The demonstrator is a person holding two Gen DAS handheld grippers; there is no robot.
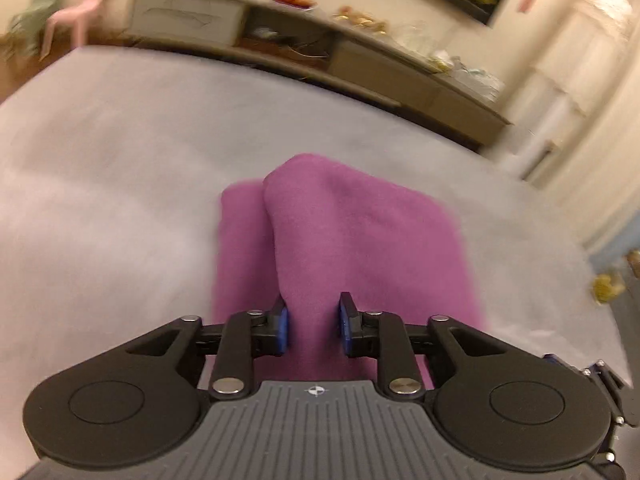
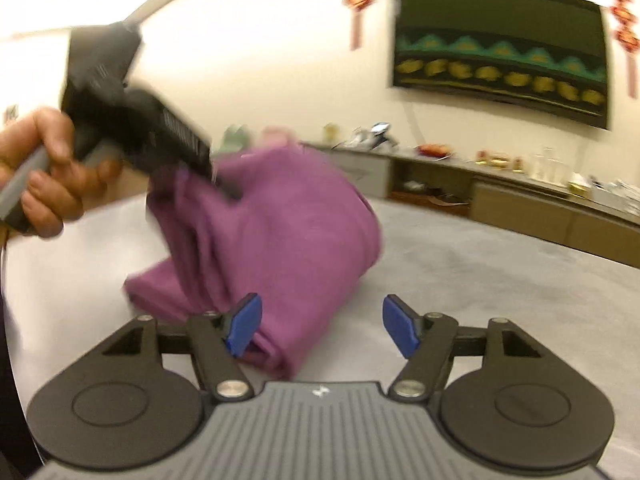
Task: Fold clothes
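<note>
A purple garment (image 1: 344,240) lies partly folded on a grey table (image 1: 120,168). My left gripper (image 1: 313,326) is shut on a raised fold of the garment that runs between its blue pads. In the right wrist view the garment (image 2: 280,240) is lifted at its upper left by the left gripper (image 2: 216,184), held in a hand. My right gripper (image 2: 322,330) is open, with its left pad against the near folded edge and its right pad over bare table (image 2: 500,280).
A long low cabinet (image 2: 520,208) with clutter on top stands beyond the table. A dark wall hanging (image 2: 500,52) is above it. A pink chair (image 1: 80,12) stands at the far left.
</note>
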